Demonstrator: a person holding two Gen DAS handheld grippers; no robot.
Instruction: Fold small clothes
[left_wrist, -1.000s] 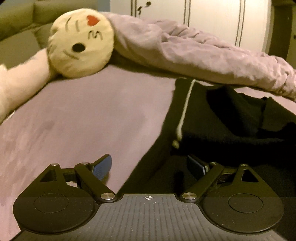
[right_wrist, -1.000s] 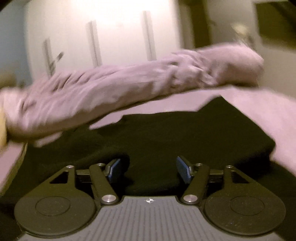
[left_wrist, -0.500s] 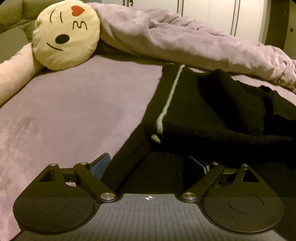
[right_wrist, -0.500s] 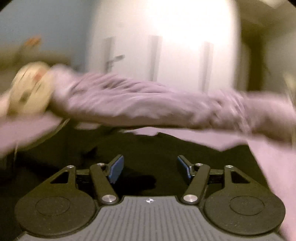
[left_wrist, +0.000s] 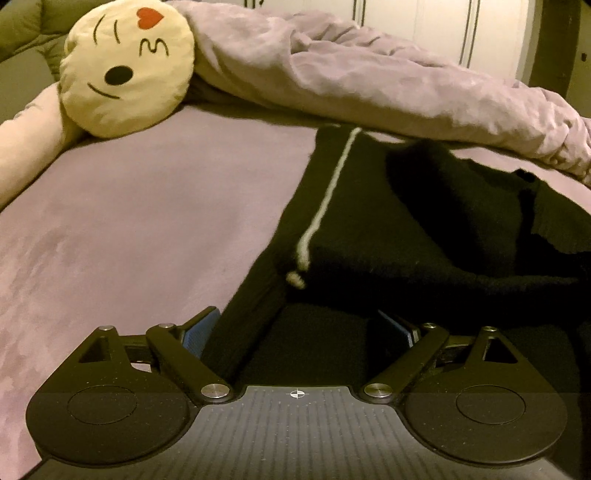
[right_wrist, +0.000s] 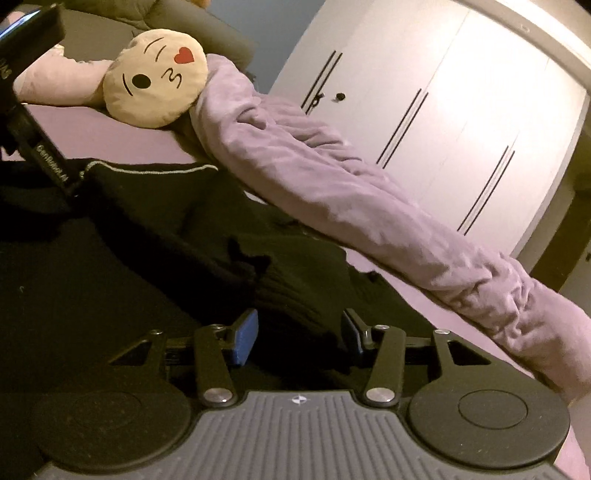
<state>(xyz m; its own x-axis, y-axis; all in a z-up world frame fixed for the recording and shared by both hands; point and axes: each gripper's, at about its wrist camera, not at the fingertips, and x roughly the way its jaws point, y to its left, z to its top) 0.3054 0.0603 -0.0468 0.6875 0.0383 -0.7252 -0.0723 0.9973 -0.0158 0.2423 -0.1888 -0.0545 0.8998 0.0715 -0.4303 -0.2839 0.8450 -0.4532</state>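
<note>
A: Left view first. What has changed?

B: The left gripper (left_wrist: 299, 328) has come down and forward over the near edge of the black garment (left_wrist: 424, 229). A second ago its left pad (left_wrist: 199, 330) sat over bare sheet (left_wrist: 147, 221); now a dark strip of cloth runs up between the spread jaws. They stand wide open and hold nothing.

A: And the garment itself?

B: It lies on the bed, right of centre, one layer already turned over, with a pale stripe (left_wrist: 325, 199) running away toward the duvet (left_wrist: 369, 74). An emoji cushion (left_wrist: 127, 70) sits far left, well apart.

A: Right view?

B: It was a blur half a second ago; now it is sharp but tilted, so the swing has settled. The right gripper (right_wrist: 299, 336) hovers low over the garment's (right_wrist: 147, 258) other side, jaws about half open, pads (right_wrist: 245, 341) either side of a dark fold, not closed on it. The left tool's arm (right_wrist: 33, 129) shows at the far left edge.

A: Meaning?

B: I judge both are placed to pinch the near hem for the next fold; neither grip is made yet
</note>
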